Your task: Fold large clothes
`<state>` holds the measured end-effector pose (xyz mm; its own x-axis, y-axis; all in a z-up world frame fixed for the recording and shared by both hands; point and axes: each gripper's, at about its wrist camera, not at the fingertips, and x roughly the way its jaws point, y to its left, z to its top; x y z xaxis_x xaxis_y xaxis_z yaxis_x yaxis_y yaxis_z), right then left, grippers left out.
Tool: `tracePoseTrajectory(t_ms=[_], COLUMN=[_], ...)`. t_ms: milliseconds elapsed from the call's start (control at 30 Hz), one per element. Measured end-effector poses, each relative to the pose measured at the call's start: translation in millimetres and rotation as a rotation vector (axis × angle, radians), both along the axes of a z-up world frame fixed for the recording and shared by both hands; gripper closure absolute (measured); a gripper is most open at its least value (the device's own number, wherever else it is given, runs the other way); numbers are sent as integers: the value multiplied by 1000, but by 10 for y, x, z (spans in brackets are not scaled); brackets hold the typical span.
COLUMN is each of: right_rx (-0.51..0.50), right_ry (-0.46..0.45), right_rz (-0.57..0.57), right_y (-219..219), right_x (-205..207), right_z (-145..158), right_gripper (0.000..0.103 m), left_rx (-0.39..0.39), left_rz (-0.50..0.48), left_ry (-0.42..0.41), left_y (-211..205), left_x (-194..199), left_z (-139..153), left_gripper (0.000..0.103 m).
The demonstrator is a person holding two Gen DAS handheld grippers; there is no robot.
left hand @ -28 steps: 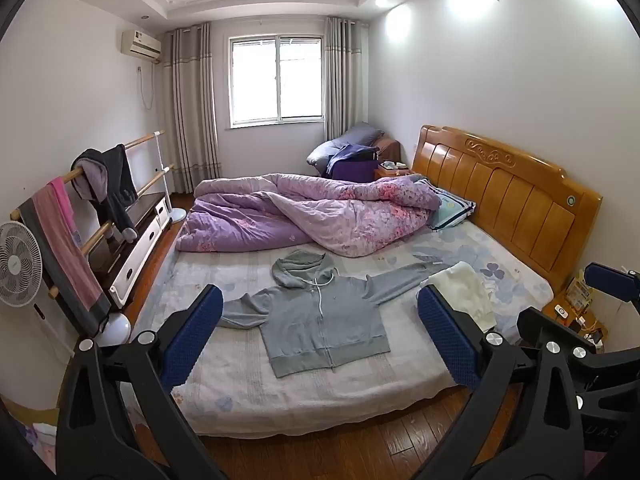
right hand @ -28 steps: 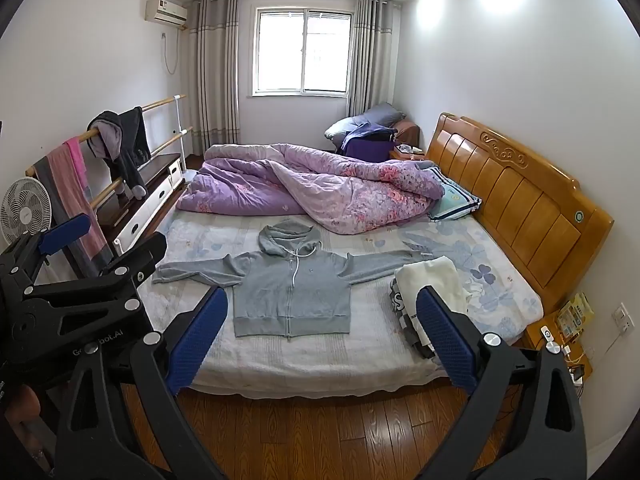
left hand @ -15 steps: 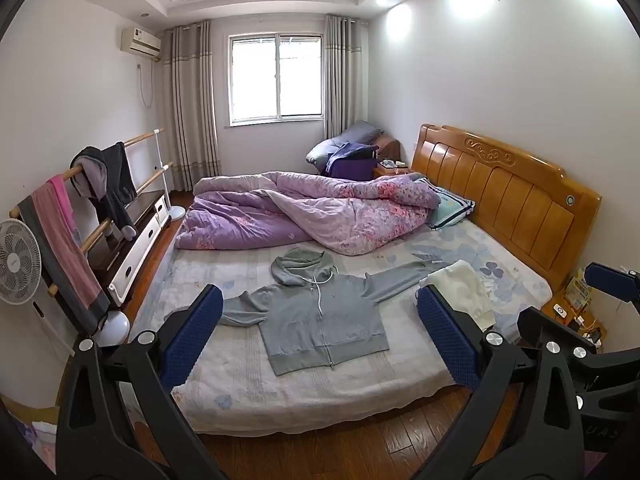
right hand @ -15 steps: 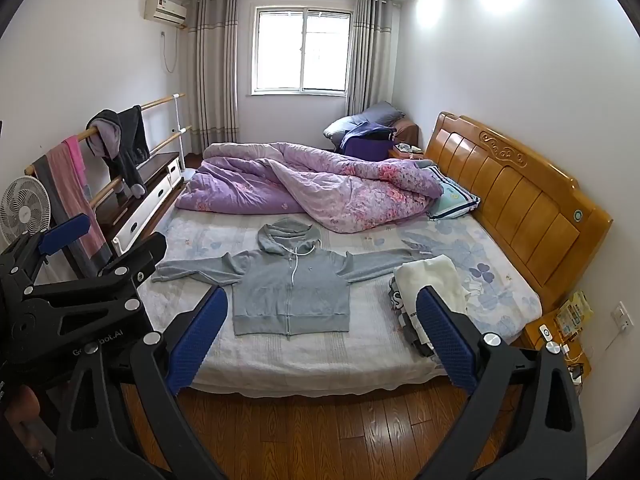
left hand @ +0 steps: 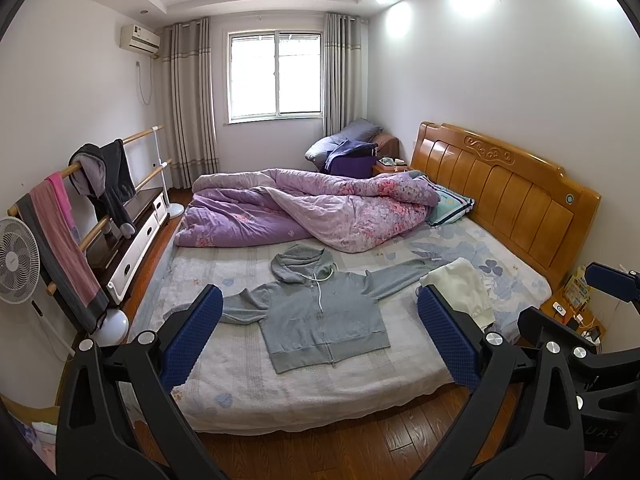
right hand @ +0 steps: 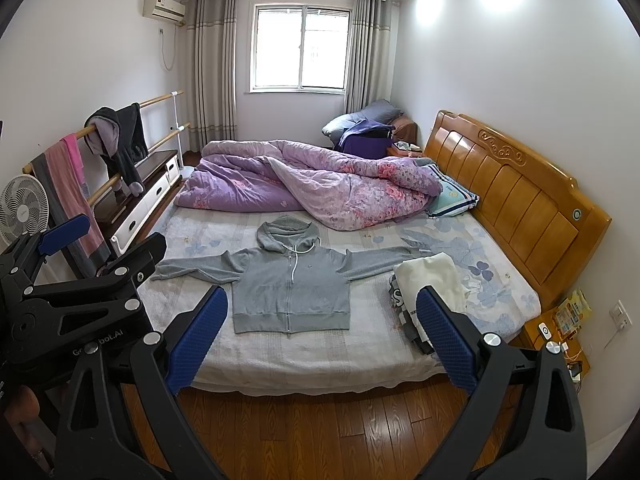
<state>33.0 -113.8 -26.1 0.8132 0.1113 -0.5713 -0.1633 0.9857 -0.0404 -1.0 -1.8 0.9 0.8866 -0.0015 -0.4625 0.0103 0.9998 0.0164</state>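
A grey zip hoodie [left hand: 320, 316] lies flat on the bed, front up, sleeves spread and hood toward the quilt; it also shows in the right wrist view [right hand: 290, 284]. My left gripper [left hand: 320, 340] is open and empty, held above the floor short of the bed's near edge. My right gripper [right hand: 322, 340] is open and empty too, at the same distance. The left gripper's body [right hand: 80, 280] shows at the left of the right wrist view. Neither gripper touches the hoodie.
A stack of folded clothes with a cream piece on top [right hand: 430, 284] lies right of the hoodie. A crumpled purple quilt [right hand: 312, 180] covers the far half of the bed. A wooden headboard [right hand: 512, 184] stands right; a clothes rail [right hand: 100, 168] and fan [right hand: 22, 208] stand left.
Both views have drifted slightly closer to the bed. The hoodie has not moved and both grippers stay open.
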Motion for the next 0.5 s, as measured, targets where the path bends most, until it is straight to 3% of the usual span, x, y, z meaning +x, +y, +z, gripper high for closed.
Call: tracePoseTrajectory(t_ms=[500], right_rx=[-2], right_ry=[2], right_rz=[0], right_y=[97], right_x=[23], right_z=[-35], right_gripper=[11], left_rx=[1], left_rz=[3], left_ry=[8], left_y=[-47], left_x=[36], left_z=[-98], left_gripper=[5])
